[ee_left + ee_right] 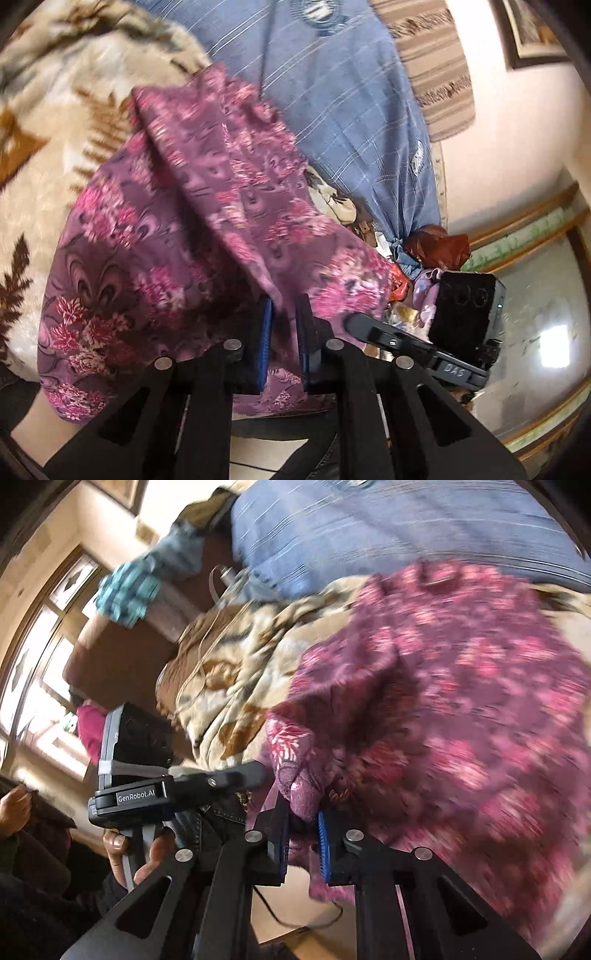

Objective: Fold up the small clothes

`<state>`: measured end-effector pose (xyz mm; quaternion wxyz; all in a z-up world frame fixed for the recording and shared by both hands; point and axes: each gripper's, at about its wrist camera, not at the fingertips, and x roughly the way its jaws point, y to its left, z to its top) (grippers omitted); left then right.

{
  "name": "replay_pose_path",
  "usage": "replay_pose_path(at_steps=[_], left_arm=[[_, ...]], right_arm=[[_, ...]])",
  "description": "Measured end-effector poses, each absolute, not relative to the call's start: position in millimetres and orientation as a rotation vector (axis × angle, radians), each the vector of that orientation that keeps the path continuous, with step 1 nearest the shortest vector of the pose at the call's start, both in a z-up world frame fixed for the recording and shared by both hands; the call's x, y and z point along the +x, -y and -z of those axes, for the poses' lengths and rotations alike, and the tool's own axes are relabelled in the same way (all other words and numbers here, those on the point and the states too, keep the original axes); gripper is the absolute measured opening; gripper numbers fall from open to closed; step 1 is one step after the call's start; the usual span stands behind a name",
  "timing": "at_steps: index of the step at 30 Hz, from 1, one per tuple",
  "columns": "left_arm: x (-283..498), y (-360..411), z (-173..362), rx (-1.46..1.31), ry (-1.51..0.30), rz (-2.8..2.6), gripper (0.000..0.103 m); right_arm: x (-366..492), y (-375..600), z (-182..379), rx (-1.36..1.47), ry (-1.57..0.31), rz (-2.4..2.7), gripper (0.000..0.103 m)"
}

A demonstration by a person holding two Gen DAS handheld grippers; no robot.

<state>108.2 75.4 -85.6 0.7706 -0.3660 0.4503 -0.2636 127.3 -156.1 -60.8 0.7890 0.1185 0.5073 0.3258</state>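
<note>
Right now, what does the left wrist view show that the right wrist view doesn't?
Only the left wrist view shows the framed picture on the wall and the striped brown cloth. Only the right wrist view shows the window, the teal checked cloth and a hand on the other gripper's handle. Both show the purple floral garment, pinched by the left gripper and the right gripper, over the leaf-print blanket and blue fabric.

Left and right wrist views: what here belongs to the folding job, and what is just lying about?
In the job:
floral garment
left gripper
right gripper

Lying about:
leaf-print blanket
blue bundle
striped cloth
teal checked cloth
</note>
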Motion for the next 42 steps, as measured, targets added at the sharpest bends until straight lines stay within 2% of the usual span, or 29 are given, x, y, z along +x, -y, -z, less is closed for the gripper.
replay_pose_path(at_steps=[2,5,12,15,18,21,23,24,26,30,32,34,36,37,38,42], left_arm=[[107.3,-65.8,78.4,-0.743,-0.975,0.573,0.003],[105.2,-56.0,83.2,-0.672,-0.99,0.521,0.002],[99.9,-39.3,114.1,-0.469,-1.037,0.365,0.003],[96.5,-33.9,115.0,-0.358,-1.022,0.294,0.003],[95.0,-32.0,116.0,-0.312,-1.028,0.275,0.004],[94.0,-30.0,114.4,-0.289,-1.023,0.265,0.012],[94.4,-28.4,114.3,-0.305,-1.031,0.259,0.03],[94.3,-30.6,113.4,-0.318,-1.029,0.258,0.033],[96.5,-33.8,110.4,-0.335,-1.026,0.257,0.039],[110.4,-43.4,103.4,-0.392,-1.031,0.283,0.042],[123.2,-47.3,99.3,-0.421,-1.021,0.297,0.051],[142.3,-47.2,103.3,-0.435,-1.039,0.309,0.052],[166.1,-46.5,115.9,-0.456,-1.077,0.308,0.049],[175.4,-46.3,121.2,-0.471,-1.084,0.323,0.033],[183.1,-45.9,125.3,-0.477,-1.093,0.328,0.003],[179.3,-46.5,115.9,-0.421,-1.038,0.279,0.003]], right_arm=[[117.5,175.6,49.5,0.273,-1.091,-0.651,0.016],[110.4,197.5,55.0,0.305,-1.131,-0.563,0.016],[111.3,215.5,135.9,0.302,-1.24,-0.375,0.017],[103.7,220.7,143.5,0.328,-1.219,-0.318,0.029],[95.8,219.7,133.6,0.311,-1.167,-0.29,0.037],[86.2,213.4,115.8,0.266,-1.103,-0.251,0.048],[84.2,211.3,105.8,0.24,-1.063,-0.232,0.054],[85.4,210.6,104.5,0.24,-1.056,-0.225,0.055],[90.0,214.0,107.6,0.247,-1.06,-0.217,0.054],[93.6,225.8,118.8,0.287,-1.056,-0.246,0.056],[95.7,223.7,125.6,0.309,-1.062,-0.293,0.055],[101.1,218.4,137.3,0.307,-1.077,-0.32,0.049],[106.1,213.9,147.9,0.314,-1.108,-0.332,0.01],[108.0,212.7,153.9,0.334,-1.135,-0.325,0.01],[106.7,212.8,154.5,0.336,-1.14,-0.316,0.01],[90.4,216.0,137.5,0.32,-1.121,-0.284,0.01]])
